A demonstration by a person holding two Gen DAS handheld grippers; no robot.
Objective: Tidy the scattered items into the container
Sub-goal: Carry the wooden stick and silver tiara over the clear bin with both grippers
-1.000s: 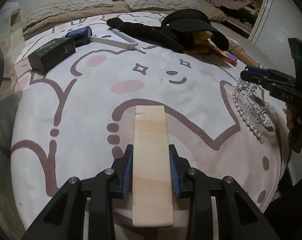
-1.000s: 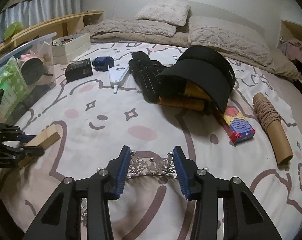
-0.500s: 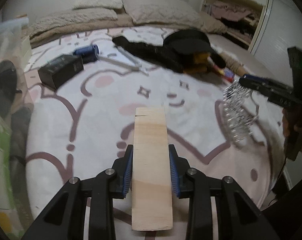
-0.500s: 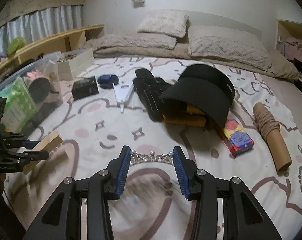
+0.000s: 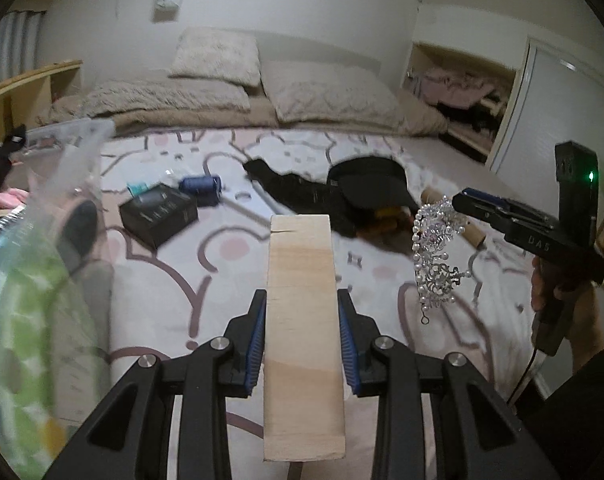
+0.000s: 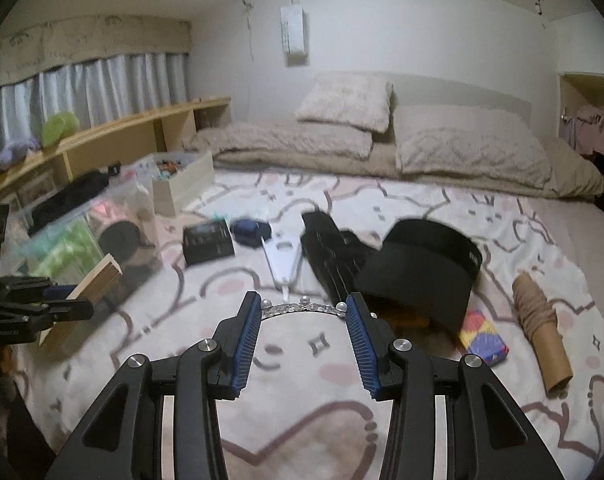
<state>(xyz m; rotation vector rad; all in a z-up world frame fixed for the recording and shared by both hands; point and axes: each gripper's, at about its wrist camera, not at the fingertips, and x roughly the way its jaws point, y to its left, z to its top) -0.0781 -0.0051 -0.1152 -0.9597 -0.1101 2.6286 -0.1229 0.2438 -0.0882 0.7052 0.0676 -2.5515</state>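
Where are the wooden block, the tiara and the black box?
wooden block (image 5: 302, 300): left wrist view, middle of its top face.
tiara (image 5: 435, 256): left wrist view, its beaded band.
black box (image 6: 208, 241): right wrist view, top face.

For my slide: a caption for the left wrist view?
Left tongs grip a wooden block; right tongs hold a tiara above the bed.

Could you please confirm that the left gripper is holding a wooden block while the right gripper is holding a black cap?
Not quite: the right gripper holds a beaded tiara, as the left wrist view shows; the black cap lies on the bed. The left gripper does hold the wooden block.
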